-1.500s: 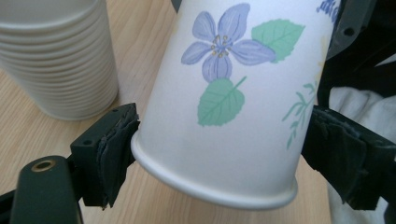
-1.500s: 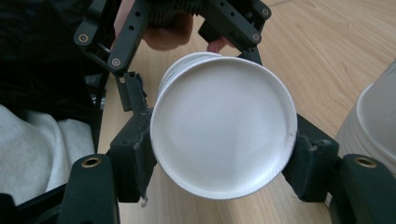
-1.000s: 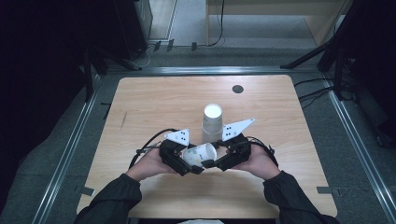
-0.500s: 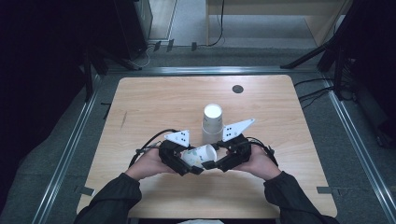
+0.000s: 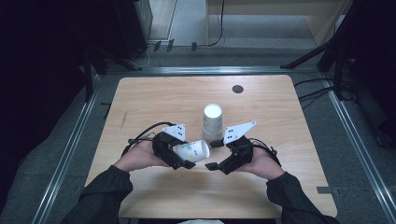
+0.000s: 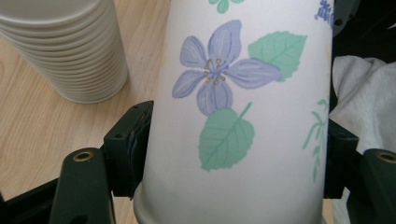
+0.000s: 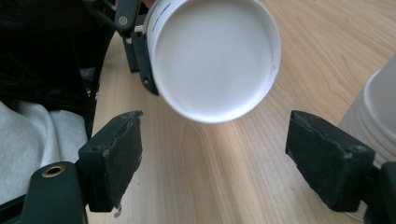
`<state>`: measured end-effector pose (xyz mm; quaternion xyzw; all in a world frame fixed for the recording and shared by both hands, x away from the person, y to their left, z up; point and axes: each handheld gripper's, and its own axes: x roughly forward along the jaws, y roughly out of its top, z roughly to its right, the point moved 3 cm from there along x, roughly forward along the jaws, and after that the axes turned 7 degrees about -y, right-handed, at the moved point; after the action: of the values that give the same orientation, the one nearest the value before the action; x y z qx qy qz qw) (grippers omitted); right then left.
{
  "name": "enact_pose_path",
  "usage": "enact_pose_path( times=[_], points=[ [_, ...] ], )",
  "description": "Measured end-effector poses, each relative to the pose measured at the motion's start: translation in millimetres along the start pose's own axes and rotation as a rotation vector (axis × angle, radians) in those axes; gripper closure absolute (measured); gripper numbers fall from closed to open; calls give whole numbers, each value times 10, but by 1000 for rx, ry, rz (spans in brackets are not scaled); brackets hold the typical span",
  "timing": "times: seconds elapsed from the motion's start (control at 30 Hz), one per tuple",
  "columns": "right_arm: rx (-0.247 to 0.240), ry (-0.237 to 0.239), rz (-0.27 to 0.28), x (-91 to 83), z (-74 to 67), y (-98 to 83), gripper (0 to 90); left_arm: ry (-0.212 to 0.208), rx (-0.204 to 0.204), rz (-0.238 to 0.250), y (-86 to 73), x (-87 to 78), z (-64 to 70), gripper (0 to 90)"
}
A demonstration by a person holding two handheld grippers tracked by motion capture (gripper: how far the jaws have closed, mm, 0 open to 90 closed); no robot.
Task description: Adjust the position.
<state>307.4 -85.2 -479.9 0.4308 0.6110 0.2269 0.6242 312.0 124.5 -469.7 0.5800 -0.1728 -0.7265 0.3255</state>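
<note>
A white paper cup [image 5: 191, 150] printed with purple flowers and green leaves lies sideways above the table's near middle. My left gripper [image 5: 180, 156] is shut on it; its jaws have just been closing, and in the left gripper view both pads [image 6: 135, 144] press the cup's wall [image 6: 233, 116]. My right gripper [image 5: 213, 155] sits just right of the cup. Its jaws have just been opening and stand wide, with nothing between them. In the right gripper view the cup's white bottom [image 7: 212, 58] faces my right gripper [image 7: 215, 149] from beyond its jaw tips.
A stack of upside-down white paper cups [image 5: 212, 122] stands at the middle of the wooden table [image 5: 154, 98], just behind both grippers. A small dark round hole [image 5: 237, 88] lies near the far edge. Metal rails run along both sides of the table.
The right gripper's jaws have spread and come off the cup. The left gripper has closed on the cup and lifted it slightly.
</note>
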Motion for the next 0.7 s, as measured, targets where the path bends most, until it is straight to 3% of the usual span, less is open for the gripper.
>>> enact_pose_path(
  times=[0.3, 0.37, 0.5, 0.53, 0.7],
  points=[
    [5, -24, -4, -19, 46, -18, 191, 11, 23, -120, 169, -77, -103, 280],
    [10, -20, -10, -20, 57, -26, 191, 12, 38, -178, 212, -58, -122, 280],
    [6, -25, -6, -14, 63, -23, 191, -4, 51, -234, 246, -24, -122, 280],
    [1, -31, -4, -4, 67, -20, 193, -25, 64, -273, 262, 2, -117, 279],
    [-9, -29, -11, 31, 56, -21, 193, -13, 76, -338, 279, 70, -120, 279]
  ],
)
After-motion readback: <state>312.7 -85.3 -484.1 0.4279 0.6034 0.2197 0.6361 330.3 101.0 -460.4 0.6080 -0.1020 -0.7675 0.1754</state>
